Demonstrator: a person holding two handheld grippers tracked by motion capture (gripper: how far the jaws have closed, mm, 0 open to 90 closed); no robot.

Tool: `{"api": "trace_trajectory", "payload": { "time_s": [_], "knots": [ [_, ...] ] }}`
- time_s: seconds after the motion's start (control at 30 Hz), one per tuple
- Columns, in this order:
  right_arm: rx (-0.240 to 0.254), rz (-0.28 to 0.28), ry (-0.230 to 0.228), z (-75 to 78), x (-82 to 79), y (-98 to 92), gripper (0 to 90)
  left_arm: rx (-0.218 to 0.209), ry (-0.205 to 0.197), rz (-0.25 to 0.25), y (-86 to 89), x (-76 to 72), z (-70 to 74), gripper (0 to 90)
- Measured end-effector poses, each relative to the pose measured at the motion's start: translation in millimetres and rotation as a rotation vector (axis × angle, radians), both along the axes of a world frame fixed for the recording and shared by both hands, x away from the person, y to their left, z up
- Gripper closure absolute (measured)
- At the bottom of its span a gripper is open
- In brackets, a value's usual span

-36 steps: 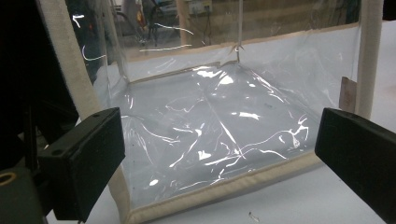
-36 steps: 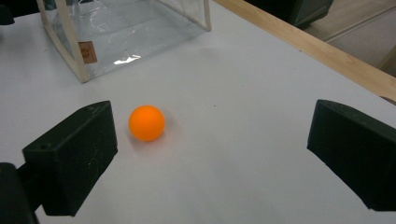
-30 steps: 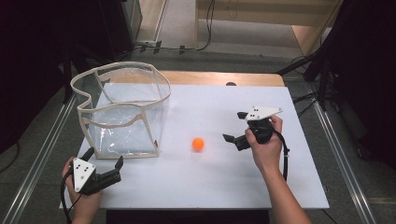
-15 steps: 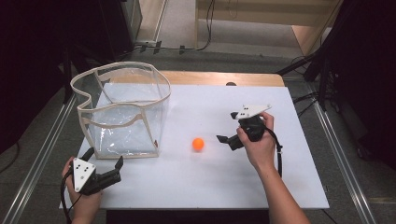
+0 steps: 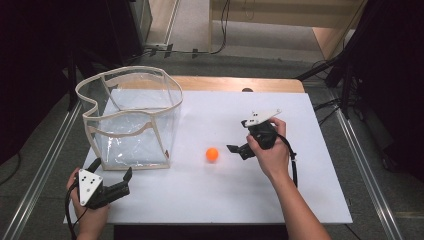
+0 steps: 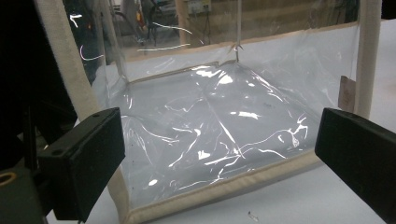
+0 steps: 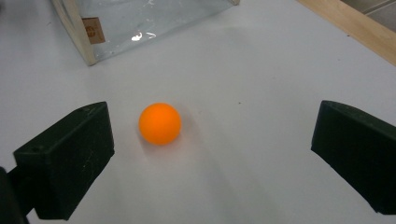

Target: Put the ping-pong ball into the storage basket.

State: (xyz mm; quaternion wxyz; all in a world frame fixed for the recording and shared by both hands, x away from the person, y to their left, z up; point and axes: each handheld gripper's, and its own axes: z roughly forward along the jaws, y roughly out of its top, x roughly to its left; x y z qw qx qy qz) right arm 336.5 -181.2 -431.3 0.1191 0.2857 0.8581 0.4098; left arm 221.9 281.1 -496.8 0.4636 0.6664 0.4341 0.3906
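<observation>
Lying just ahead of the wide-open right gripper (image 7: 210, 154): orange ball (image 7: 159, 123), untouched.

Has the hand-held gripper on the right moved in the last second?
Yes. The right hand-held gripper has shifted left across the table, closing on the orange ball, which stayed put.

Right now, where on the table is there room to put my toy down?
The white table is bare along its near edge, between the left gripper and the person's right forearm, and at the far right behind the right gripper. It is crowded at the left, where the clear bag stands, and mid-table around the orange ball.
</observation>
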Motion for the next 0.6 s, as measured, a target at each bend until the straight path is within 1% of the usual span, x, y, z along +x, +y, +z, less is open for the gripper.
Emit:
{"api": "trace_trajectory", "payload": {
  "time_s": [0.13, 0.2, 0.33, 0.6],
  "knots": [
    [-0.012, 0.011, 0.02, -2.5, 3.4, 4.6, 0.0, -0.001, 0.001, -0.002, 0.1, -0.1, 0.1, 2.1],
    [-0.017, 0.015, 0.017, -2.9, 4.0, 5.8, 0.0, 0.0, 0.001, -0.002, 0.0, 0.0, 0.1, 2.1],
    [-0.03, 0.028, 0.024, -4.4, 5.7, 10.8, 0.0, 0.001, -0.001, -0.003, -0.4, 0.0, -0.1, 2.1],
    [-0.047, 0.059, 0.049, -6.9, 8.8, 19.6, 0.0, 0.0, -0.001, -0.003, -0.4, -0.1, -0.1, 2.1]
  ]
}}
